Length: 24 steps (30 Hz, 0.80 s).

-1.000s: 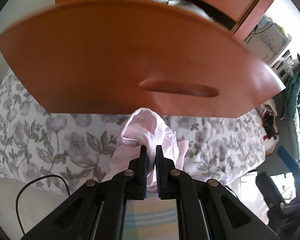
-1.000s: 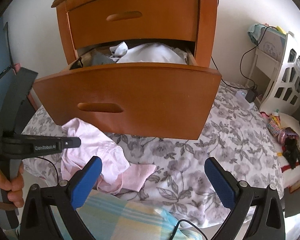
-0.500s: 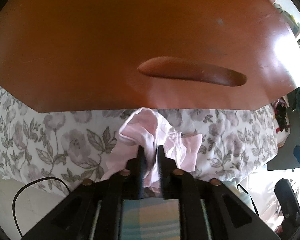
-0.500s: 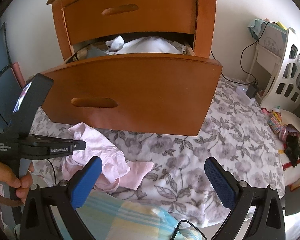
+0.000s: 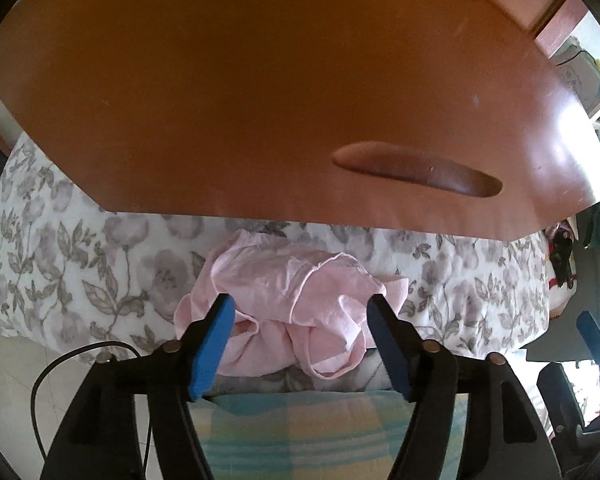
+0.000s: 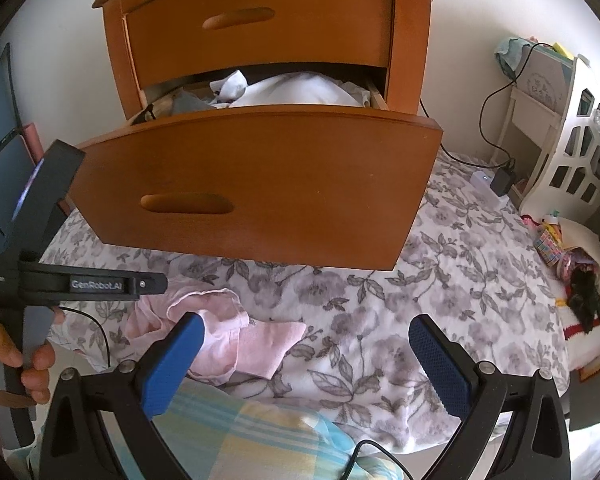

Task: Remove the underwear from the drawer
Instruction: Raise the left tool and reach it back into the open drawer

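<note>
My left gripper (image 5: pixel 300 312): black plastic arms, blue ribbed pads (image 5: pixel 212 344) on the inner faces, a brass-coloured screw head at each pivot. From the right camera its side (image 6: pixel 96 284) reads "GenRobot.AI" in pale letters, with a small silver screw beside the lettering and a grey handle below. A brown strap (image 6: pixel 4 398) runs by my left hand (image 6: pixel 24 364). My right gripper (image 6: pixel 306 350): same black arms, blue dimpled pads, grey screw heads.
</note>
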### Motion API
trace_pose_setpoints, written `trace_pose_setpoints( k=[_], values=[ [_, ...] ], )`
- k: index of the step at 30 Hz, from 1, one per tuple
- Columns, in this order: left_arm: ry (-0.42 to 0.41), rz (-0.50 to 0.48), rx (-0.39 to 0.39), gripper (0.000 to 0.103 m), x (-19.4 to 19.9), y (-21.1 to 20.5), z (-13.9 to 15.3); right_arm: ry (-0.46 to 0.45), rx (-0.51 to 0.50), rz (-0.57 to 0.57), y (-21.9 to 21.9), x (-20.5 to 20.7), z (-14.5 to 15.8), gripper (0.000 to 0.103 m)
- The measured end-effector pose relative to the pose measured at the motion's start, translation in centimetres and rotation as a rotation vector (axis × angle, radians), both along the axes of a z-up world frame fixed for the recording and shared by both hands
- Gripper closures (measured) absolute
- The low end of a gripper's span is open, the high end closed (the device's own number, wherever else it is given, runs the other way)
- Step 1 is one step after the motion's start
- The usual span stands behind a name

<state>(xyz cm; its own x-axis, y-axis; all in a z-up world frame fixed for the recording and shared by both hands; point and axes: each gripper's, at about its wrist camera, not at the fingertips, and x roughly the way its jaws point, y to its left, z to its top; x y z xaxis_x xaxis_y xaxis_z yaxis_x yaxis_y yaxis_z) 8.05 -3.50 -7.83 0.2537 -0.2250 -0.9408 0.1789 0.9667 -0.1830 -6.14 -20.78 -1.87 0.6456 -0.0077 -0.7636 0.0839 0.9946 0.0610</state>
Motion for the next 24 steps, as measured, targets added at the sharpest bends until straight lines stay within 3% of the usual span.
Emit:
trace_pose_setpoints(
  k=[9, 12, 15, 20, 22, 24],
  values=[
    [-0.061, -0.015, -0.025, 0.028, -0.6, 0.9, 3.0, -0.001, 0.001, 0.0, 0.1, 0.0, 0.2, 0.0],
    [-0.086, -0.016, -0.035, 0.02, -0.8, 1.7, 4.2, 0.0, 0.001, -0.001, 0.1, 0.0, 0.2, 0.0],
    [-0.121, -0.048, -0.037, 0.019, -1.3, 2.1, 5.8, -0.001, 0.001, 0.0, 0.0, 0.0, 0.2, 0.0],
    [-0.221, -0.121, -0.051, 0.018, -2.2, 2.1, 9.5, -0.005, 0.002, 0.006, 0.2, 0.1, 0.4, 0.0],
    [-0.262, -0.127, -0.066, 0.01, -2.2, 2.3, 11.1, -0.005, 0.002, 0.01, 0.4, 0.2, 0.4, 0.0],
    [-0.319, -0.13, -0.082, 0.008, -2.0, 2.5, 13.0, -0.007, 0.001, 0.016, 0.5, 0.2, 0.4, 0.0]
  ],
)
